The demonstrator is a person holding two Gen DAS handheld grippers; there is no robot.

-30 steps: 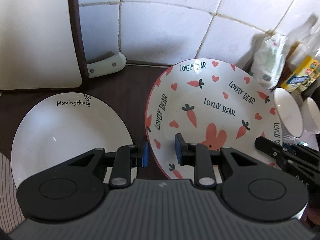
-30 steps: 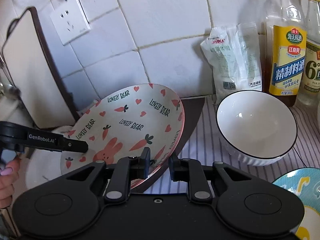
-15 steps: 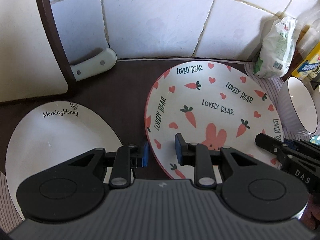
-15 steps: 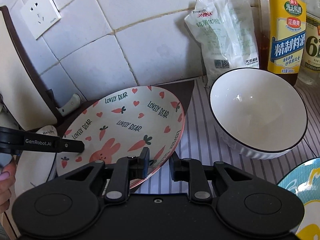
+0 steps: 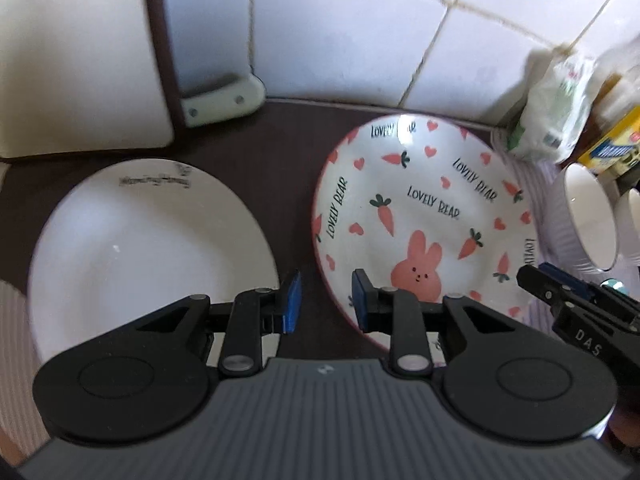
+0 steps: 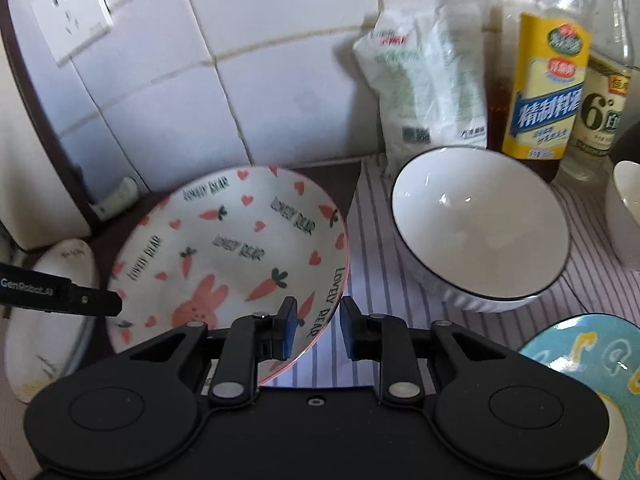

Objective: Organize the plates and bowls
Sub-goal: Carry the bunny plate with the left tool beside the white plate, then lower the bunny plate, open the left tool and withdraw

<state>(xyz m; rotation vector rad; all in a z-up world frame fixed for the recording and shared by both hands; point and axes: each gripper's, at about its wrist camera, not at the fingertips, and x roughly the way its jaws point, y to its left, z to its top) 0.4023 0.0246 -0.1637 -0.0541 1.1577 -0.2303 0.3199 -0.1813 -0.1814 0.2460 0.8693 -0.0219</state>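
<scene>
A shallow bunny plate (image 5: 424,216), printed with carrots, hearts and the words "LOVELY BEAR", is lying on a dark mat (image 5: 280,148) near the tiled wall (image 5: 352,40). Its right edge is reaching out over a striped cloth (image 6: 372,216).

The left gripper (image 5: 326,300) is straddling the plate's near left rim, one blue pad inside the plate and the other outside over the mat. Its jaws have just been opening a little, and the pads are not pressing on the rim. The right gripper (image 6: 318,330) is straddling the plate's near right rim in the same way, one pad over the plate and one over the cloth. Its jaws have also just been opening, with a clear gap at the rim, so neither gripper is holding the plate.

Just left of the bunny plate, a plain white plate (image 5: 148,248) with small dark lettering is lying on the mat, apart from it. Behind that plate, a white board (image 5: 76,56) with a dark edge is leaning at the wall.

To the right, a white bowl (image 6: 480,228) with a dark rim is sitting on the cloth. Behind it, a white bag (image 6: 428,92) and two bottles (image 6: 540,80) are standing against the wall. A blue plate (image 6: 588,364) is showing at the lower right, and a wall socket (image 6: 68,20) at the upper left.
</scene>
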